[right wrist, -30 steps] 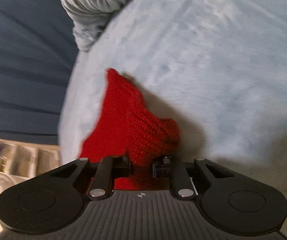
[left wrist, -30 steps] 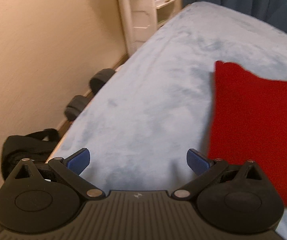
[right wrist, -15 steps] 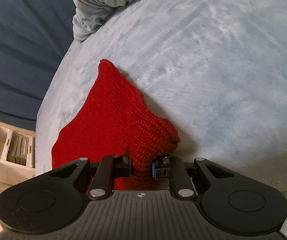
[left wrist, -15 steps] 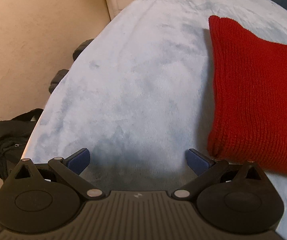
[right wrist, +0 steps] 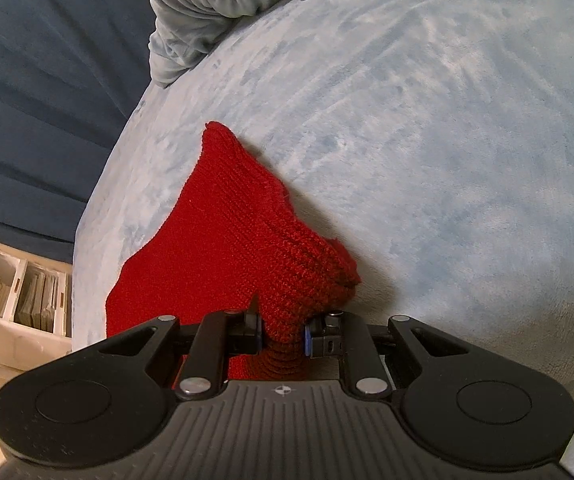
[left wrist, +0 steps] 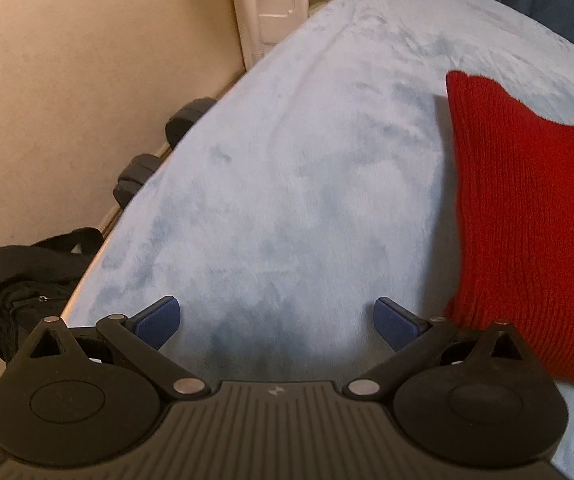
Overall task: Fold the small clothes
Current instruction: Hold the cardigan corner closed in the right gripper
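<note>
Red knit garment point(right wrist: 223, 248) lay on the bed point(right wrist: 447, 140), pinched by the right tool point(right wrist: 283, 334).
Left tool point(left wrist: 275, 320) gaped wide and empty, garment's free corner just to its right.

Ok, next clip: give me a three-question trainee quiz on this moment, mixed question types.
1. True or false: the left gripper is shut on the red knit cloth.
2. What does the right gripper hold?
A. grey bedding
B. a bunched part of the red knit cloth
C. nothing
3. What does the cloth lie on?

Key:
1. False; its jaws are open over the blanket, with the cloth to their right in the left wrist view.
2. B
3. A light blue plush blanket.
</note>
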